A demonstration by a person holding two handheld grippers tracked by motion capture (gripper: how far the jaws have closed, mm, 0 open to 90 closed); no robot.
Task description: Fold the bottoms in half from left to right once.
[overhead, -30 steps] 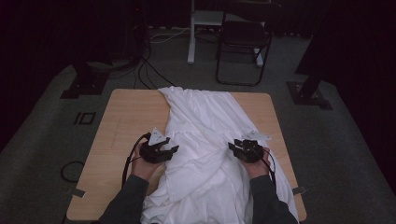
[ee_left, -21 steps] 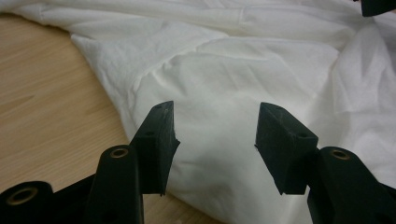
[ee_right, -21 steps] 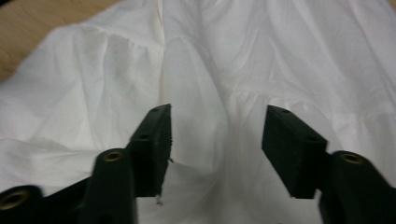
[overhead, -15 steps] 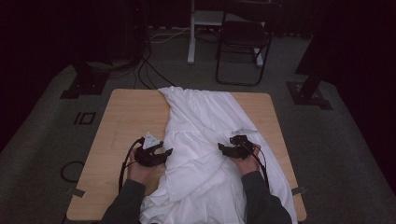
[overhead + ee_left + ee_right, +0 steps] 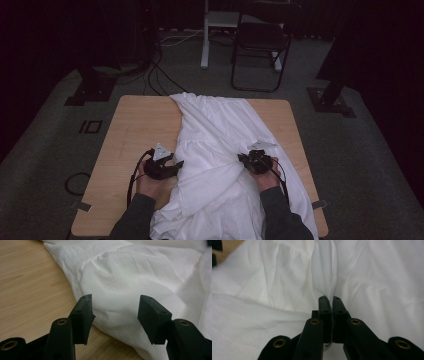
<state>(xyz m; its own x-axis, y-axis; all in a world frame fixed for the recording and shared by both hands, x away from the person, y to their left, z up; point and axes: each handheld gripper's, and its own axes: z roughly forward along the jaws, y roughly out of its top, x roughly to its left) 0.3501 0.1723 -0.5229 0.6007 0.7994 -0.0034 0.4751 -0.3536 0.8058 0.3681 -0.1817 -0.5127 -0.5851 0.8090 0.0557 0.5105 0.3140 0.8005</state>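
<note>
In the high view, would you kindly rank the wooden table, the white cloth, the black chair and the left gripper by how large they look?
1. Wooden table: largest.
2. White cloth, draped over the table's middle and near edge.
3. Black chair, though it stands farther from the camera, so its true size is unsure.
4. Left gripper: smallest.

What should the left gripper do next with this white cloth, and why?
Probably close the left gripper on the white cloth: its jaws stand open around a fold at the cloth's edge, while the right gripper is already pinched shut on a ridge of it.
</note>
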